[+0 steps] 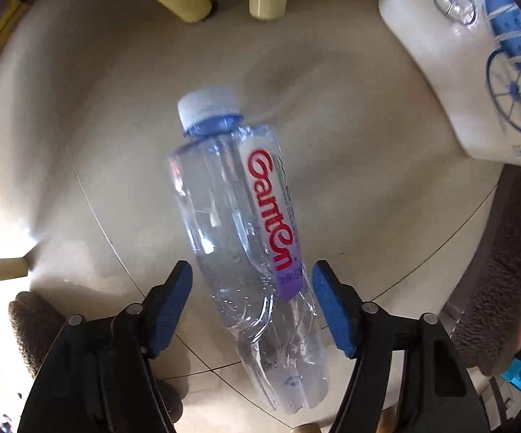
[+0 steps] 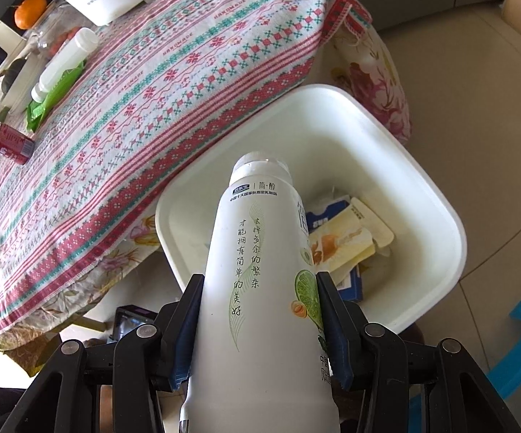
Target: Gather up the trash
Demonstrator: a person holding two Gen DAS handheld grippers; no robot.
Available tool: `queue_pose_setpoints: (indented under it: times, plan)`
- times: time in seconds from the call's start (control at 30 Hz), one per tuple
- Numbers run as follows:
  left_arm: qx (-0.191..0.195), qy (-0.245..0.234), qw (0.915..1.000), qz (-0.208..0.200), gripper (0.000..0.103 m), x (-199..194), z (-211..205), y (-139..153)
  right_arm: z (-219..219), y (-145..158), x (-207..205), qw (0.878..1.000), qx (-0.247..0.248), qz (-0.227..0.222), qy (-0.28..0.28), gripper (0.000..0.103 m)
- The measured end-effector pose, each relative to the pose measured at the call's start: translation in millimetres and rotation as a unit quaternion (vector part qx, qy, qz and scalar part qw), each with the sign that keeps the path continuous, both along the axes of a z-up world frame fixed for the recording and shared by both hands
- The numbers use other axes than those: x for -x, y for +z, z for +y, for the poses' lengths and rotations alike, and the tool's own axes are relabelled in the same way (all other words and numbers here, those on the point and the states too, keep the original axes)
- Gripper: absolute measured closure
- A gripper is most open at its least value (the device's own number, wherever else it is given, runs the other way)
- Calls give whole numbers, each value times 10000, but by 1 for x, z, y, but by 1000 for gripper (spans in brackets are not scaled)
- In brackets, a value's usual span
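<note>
**Over Floor and Bin: Two Bottles at the Grippers**

Below the left hand-held gripper (image 1: 252, 305), pointed steeply down, a clear water bottle (image 1: 238, 238) with red lettering and a white cap is seen on the tiled floor (image 1: 350, 180); the blue pads stand apart on either side of it, not pressing. Its base is partly cut off. A white yogurt-drink bottle (image 2: 260, 288) is clamped in the right hand-held gripper (image 2: 256, 324) above the white trash bin (image 2: 440, 216), beside the cloth-covered bench (image 2: 152, 108). Cartons inside are half hidden.

Bottle (image 1: 246, 252) on tiled floor (image 1: 350, 180)
</note>
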State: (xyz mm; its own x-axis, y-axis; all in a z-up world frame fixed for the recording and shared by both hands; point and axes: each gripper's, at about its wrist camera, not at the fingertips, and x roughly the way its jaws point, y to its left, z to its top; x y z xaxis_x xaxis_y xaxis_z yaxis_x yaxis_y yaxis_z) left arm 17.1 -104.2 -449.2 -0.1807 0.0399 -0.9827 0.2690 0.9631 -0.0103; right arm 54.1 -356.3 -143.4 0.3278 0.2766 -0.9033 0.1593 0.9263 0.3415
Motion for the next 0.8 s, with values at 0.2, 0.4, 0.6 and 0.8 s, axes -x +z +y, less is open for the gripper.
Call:
queue_pose_setpoints:
  times: [0.2,0.4,0.6,0.8]
  plan:
    - [159,-108,9996,-186,46,3,-4,14,1,-2,-3,10000,-35,32,-20,51]
    - [659,-460,9937,-782,47,23,-21,75,-5,-1,-2,9998,23,-1,-179,51]
    - [1284,-941,9768,-1434,47,46,-37,154,-16,2,4,9992,73,-57,-398,51]
    - [1879,-804,9508,-2327,47,52,-24,235,-25,8,9,9983,70,-152,-557,51]
